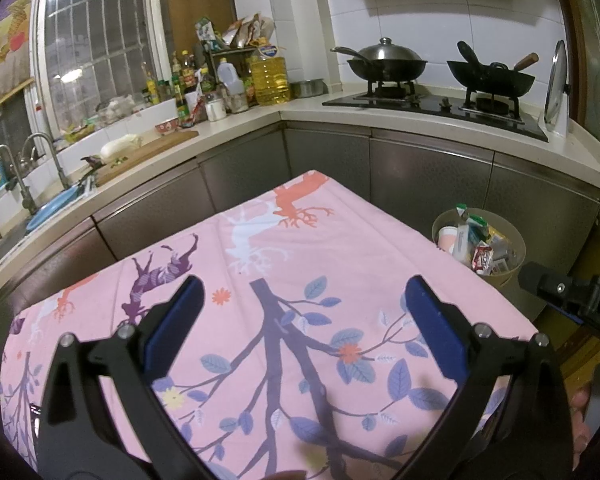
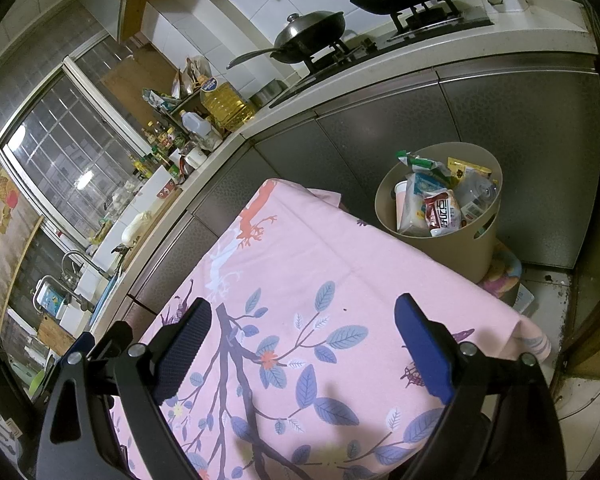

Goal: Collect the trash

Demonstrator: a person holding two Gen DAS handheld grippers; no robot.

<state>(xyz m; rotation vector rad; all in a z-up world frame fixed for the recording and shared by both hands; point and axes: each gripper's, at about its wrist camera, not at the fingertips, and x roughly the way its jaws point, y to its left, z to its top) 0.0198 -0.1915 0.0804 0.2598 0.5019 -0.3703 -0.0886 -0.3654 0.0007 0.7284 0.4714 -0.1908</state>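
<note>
A beige round bin (image 2: 460,244) stands on the floor past the table's far right corner, holding several wrappers, packets and a cup (image 2: 440,208). It also shows in the left wrist view (image 1: 518,248). My left gripper (image 1: 304,292) is open and empty above the pink flowered tablecloth (image 1: 300,248). My right gripper (image 2: 304,312) is open and empty above the same cloth (image 2: 300,264), short of the bin. The right gripper's body (image 1: 572,296) shows at the right edge of the left wrist view.
Grey kitchen cabinets (image 1: 420,176) wrap around behind the table. On the counter are a stove with two woks (image 1: 388,64), oil bottles (image 1: 270,76), a cutting board (image 1: 148,152) and a sink (image 1: 40,208). A patterned mat (image 2: 500,276) lies under the bin.
</note>
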